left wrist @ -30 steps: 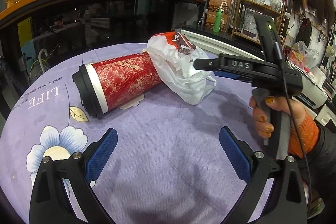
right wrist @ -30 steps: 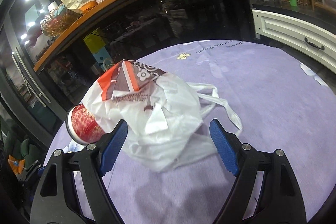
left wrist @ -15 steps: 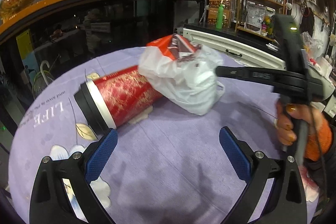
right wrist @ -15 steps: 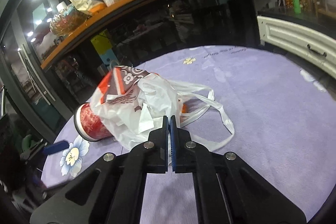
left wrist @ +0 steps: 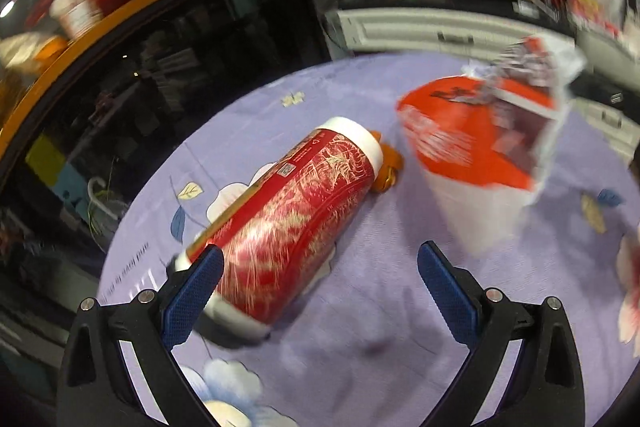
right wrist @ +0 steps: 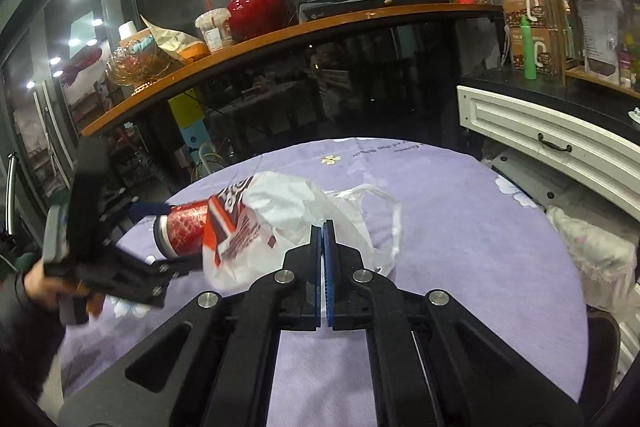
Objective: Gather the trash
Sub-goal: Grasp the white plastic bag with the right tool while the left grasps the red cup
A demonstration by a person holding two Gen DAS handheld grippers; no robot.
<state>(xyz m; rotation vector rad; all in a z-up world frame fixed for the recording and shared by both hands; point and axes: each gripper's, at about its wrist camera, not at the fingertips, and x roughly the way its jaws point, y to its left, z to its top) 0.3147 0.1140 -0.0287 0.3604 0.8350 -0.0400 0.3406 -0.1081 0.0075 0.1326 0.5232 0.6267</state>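
A red canister with white ends lies on its side on the purple tablecloth. My left gripper is open, its left finger by the canister's near end; the right wrist view shows that left gripper straddling the canister. My right gripper is shut on a white and orange plastic bag. In the left wrist view, blurred, the bag hangs lifted to the right of the canister. A small orange item lies behind the canister's far end.
A dark glass counter with an orange wooden top curves behind the table, holding a red vase and cups. A white drawer cabinet stands at the right. A pale bag sits beyond the table's right edge.
My right gripper closed on the plastic bag and pulled it up and away from the canister. My left gripper rolled and moved in close to the canister's near end.
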